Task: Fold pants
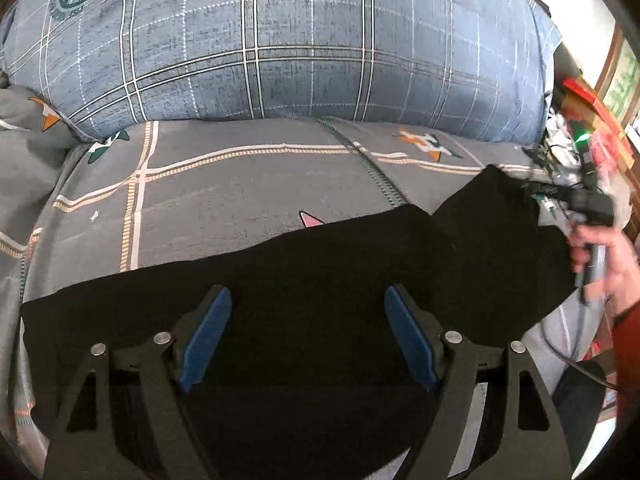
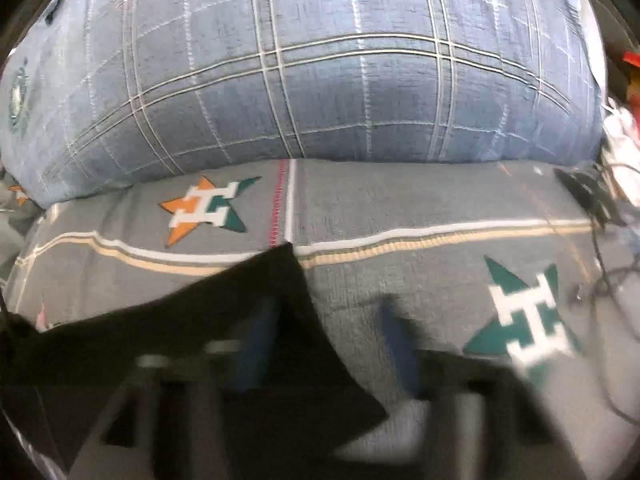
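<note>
Black pants lie spread across a grey patterned bed sheet. My left gripper is open, its blue pads wide apart just above the pants' middle. The right gripper's body, held by a hand, sits at the pants' right end in the left wrist view. In the right wrist view the right gripper is blurred and open; its left pad is over a pointed corner of the pants, its right pad over the sheet. Nothing is held.
A large blue plaid pillow lies along the back of the bed, also in the right wrist view. Cables and clutter sit at the bed's right edge, with red items beyond.
</note>
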